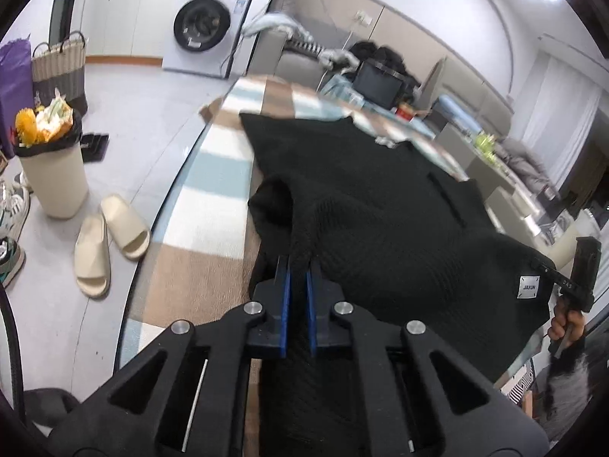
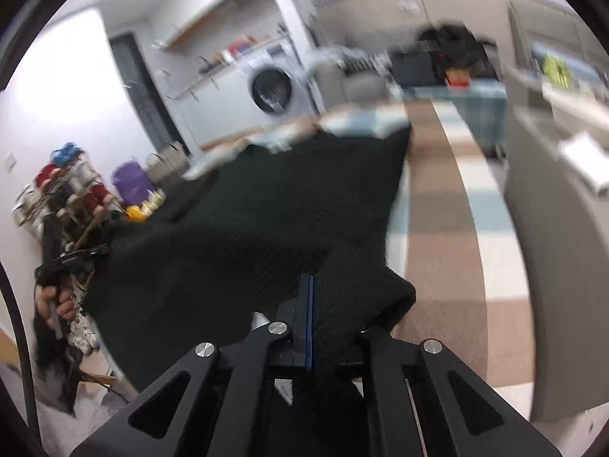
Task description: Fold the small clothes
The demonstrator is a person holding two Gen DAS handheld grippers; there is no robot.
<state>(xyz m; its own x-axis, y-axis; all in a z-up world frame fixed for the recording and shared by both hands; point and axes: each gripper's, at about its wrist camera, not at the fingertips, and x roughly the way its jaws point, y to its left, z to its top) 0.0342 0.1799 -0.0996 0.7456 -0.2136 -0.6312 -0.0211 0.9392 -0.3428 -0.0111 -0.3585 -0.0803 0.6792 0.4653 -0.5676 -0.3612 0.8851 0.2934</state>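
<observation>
Black knit garment (image 1: 380,198) hangs stretched between my left hand-held gripper (image 1: 298,266) and right hand-held gripper (image 2: 310,285), each clenched on a near corner, its far edge ahead on the checked worktop (image 1: 213,205). I judge the pinches shallow: uneven pulling could slip a corner and skew the fold.

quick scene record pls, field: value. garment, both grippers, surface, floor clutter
garment: black knit garment, stretched between both grippers, far part lying on the surface; white label near one edge
left gripper: shut on the garment, fabric bunched between blue pads
right gripper: shut on the garment, view blurred
surface: checked cloth in brown, white and pale blue
floor clutter: cream slippers, full bin, woven basket
background: washing machine
</observation>
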